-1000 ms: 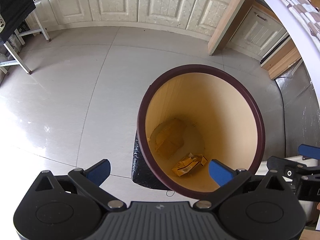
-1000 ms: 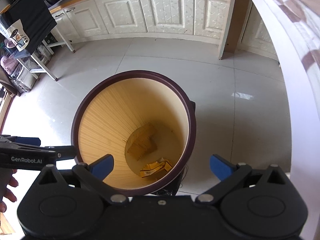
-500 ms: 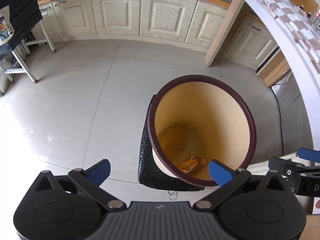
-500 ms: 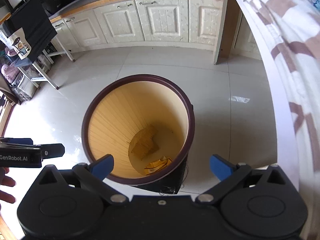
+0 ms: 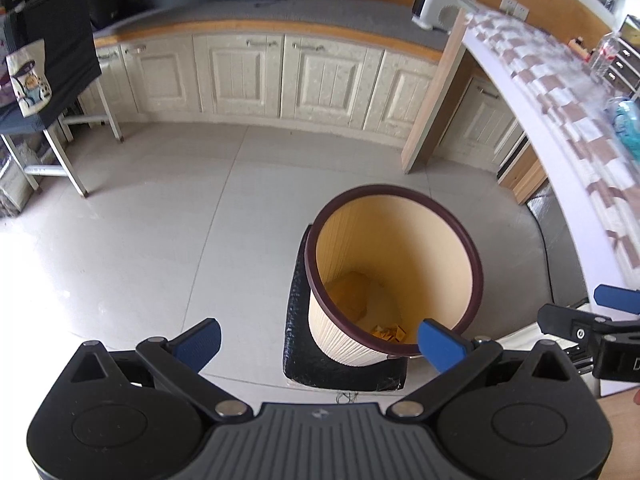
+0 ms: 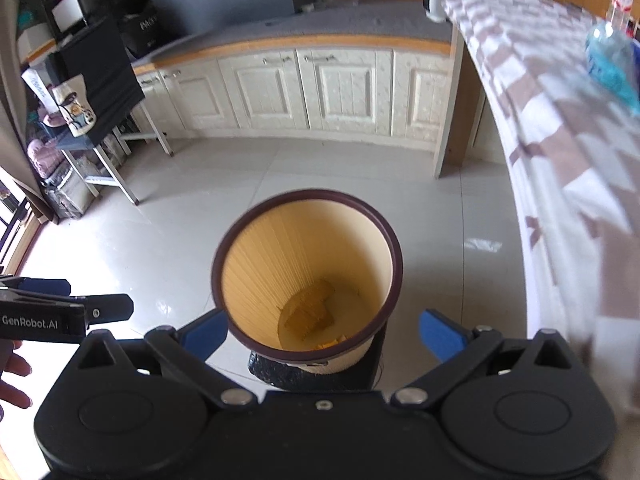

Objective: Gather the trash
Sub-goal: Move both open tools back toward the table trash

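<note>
Item 1: waste bin, round, cream ribbed wall with dark maroon rim, stood lower centre-right of the left wrist view and at centre of the right wrist view. It sat on a black textured base on the pale tiled floor.

Item 2: trash. Yellow-orange wrapper scraps lay at the bottom of the bin, beside a flattened tan cardboard piece; both seen again in the right wrist view, cardboard, wrapper edge partly hidden behind the rim.

Item 3: left gripper, blue-padded fingers spread wide apart, nothing between them, held above the floor and the near side of the bin. Its side profile appeared at the left edge of the right wrist view, with a person's fingers below it.

Item 4: right gripper, fingers likewise wide apart and empty, poised over the near rim of the bin. Its tip showed at the right edge of the left wrist view.

Item 5: surroundings. Cream cabinets with a grey countertop ran along the top of both views. A table with a brown-and-white checked cloth curved down the right side, carrying a blurred teal packet. A white appliance stood on the counter, upper right. A rack draped in black fabric occupied the upper left.
</note>
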A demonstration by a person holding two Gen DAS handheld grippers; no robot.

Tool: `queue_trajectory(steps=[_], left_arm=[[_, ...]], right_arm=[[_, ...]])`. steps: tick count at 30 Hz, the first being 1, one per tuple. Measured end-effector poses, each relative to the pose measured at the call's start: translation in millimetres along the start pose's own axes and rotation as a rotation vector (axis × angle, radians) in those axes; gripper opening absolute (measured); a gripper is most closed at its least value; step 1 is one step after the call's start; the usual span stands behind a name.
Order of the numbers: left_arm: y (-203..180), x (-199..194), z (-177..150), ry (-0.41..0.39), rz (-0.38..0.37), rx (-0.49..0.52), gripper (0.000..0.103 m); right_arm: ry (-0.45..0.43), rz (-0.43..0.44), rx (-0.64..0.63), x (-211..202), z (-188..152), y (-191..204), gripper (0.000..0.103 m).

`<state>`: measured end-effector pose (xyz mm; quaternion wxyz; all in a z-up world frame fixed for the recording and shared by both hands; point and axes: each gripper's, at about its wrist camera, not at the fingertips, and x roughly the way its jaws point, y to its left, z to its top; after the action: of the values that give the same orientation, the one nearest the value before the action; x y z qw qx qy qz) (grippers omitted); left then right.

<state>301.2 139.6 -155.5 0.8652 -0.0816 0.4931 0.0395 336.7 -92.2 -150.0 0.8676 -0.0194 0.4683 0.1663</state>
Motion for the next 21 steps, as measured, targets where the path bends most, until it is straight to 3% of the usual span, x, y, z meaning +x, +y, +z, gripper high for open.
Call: queue_trajectory(steps=[9,21], left_arm=[[-6.7,-64.8,-18.2,-0.143,-0.012,0.019,0.103],[-52.2,-159.3,-37.9,-0.400,-0.104,0.131,0.103]], right_arm=[[-0.139,0.011,-0.033,-66.6,-7.7,4.1,0.103],[-0.362,0.006,-0.059,-167.8,-28.4,-15.6,0.103]])
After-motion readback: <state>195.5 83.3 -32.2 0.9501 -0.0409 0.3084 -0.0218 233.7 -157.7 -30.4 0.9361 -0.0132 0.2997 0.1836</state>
